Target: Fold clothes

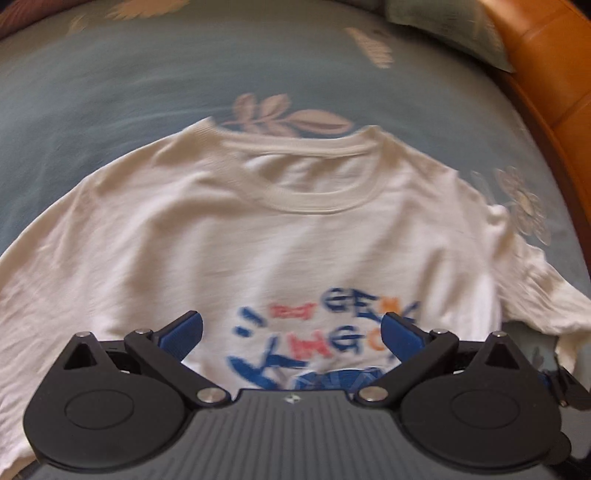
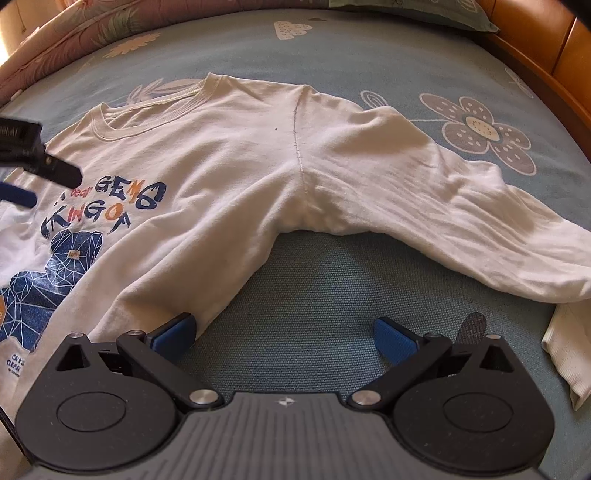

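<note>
A white long-sleeved shirt (image 2: 236,155) lies face up on the blue flowered bed (image 2: 332,295); its print reads "GEMS" and "KING OF". The left gripper (image 1: 291,328) hangs over the print, fingers wide apart and empty. The right gripper (image 2: 284,332) is also open and empty, just beside the shirt's side edge, below the sleeve.

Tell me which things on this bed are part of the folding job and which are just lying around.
Part of the job:
- white long-sleeved shirt, spread out flat
- left gripper, open over the print
- right gripper, open beside the shirt's side edge

Just lying about:
- pillow
- quilt
- floral bedsheet
- wooden bed frame
</note>
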{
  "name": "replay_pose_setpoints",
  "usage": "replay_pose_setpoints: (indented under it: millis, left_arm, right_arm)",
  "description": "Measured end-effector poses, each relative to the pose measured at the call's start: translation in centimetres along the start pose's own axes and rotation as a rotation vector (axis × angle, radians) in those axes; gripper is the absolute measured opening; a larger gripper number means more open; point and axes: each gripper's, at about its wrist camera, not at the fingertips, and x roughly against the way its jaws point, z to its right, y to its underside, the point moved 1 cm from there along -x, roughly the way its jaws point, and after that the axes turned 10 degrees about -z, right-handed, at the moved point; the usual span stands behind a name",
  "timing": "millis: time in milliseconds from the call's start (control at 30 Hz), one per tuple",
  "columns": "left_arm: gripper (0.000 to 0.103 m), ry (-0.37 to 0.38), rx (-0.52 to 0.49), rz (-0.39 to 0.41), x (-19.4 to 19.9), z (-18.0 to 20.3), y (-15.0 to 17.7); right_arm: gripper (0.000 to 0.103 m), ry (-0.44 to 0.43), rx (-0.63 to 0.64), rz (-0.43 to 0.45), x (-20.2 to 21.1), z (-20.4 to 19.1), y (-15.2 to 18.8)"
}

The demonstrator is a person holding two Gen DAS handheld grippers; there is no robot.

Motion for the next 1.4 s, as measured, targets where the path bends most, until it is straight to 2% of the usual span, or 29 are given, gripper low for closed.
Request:
replay_pose_setpoints:
  millis: [100,167,233,300,500,600,767,933,1067,1167,1267,1400]
  left_arm:
    - [0.102,0.01,-0.085,-0.027,-1.5,2.2,0.6]
    - [0.102,-0.011,-0.109,-0.041,-2.9,2.9,1.2]
    - [0.102,-0.048,-0.126,0.0,-3.3,3.3,1.9]
    - [0.102,-0.053,-0.119,0.006,-3.3,3.4,1.9]
    - [0.102,-0.036,-0.155,-0.046,-3.1,3.0,1.3]
    - [0.102,-0.035,-0.124,-0.079,-2.7,3.3,0.6]
    - [0.102,0.028,-0.137,-0.042,-1.3,5.7,0.3]
    - [0.102,0.053,-0.162,-0.063,-2.0,8.1,1.0]
    - [0.102,0.057,-0.161,-0.086,-2.7,9.5,1.6]
    - [0.102,0.061,-0.205,-0.086,-3.0,10.6,1.9]
    - [0.102,0.069,-0.244,-0.089,-3.0,11.4,2.0]
    - [0.102,0.068,-0.257,-0.102,-3.1,11.8,1.8]
  right_arm:
    - [0.103,-0.004,0.01,0.017,0.1,0.1,0.3]
    - [0.103,-0.008,0.02,0.018,0.1,0.1,0.4]
    - [0.103,-0.015,0.037,0.011,0.1,0.2,0.4]
    - [0.103,-0.023,0.05,0.005,0.1,0.3,0.3]
    - [0.103,0.005,0.086,0.032,0.0,-0.2,0.9]
    - [0.103,-0.004,0.095,0.026,0.2,0.0,0.8]
    - [0.103,-0.07,0.119,-0.009,0.6,1.1,0.3]
    - [0.103,-0.051,0.061,0.016,1.9,3.9,1.2]
    - [0.103,0.005,-0.046,0.042,3.2,7.8,2.8]
    - [0.103,0.056,-0.132,0.052,4.0,11.0,4.2]
    - [0.103,0.143,-0.186,0.038,4.4,14.3,5.5]
    - [0.103,0.237,-0.258,0.085,5.5,18.7,6.5]
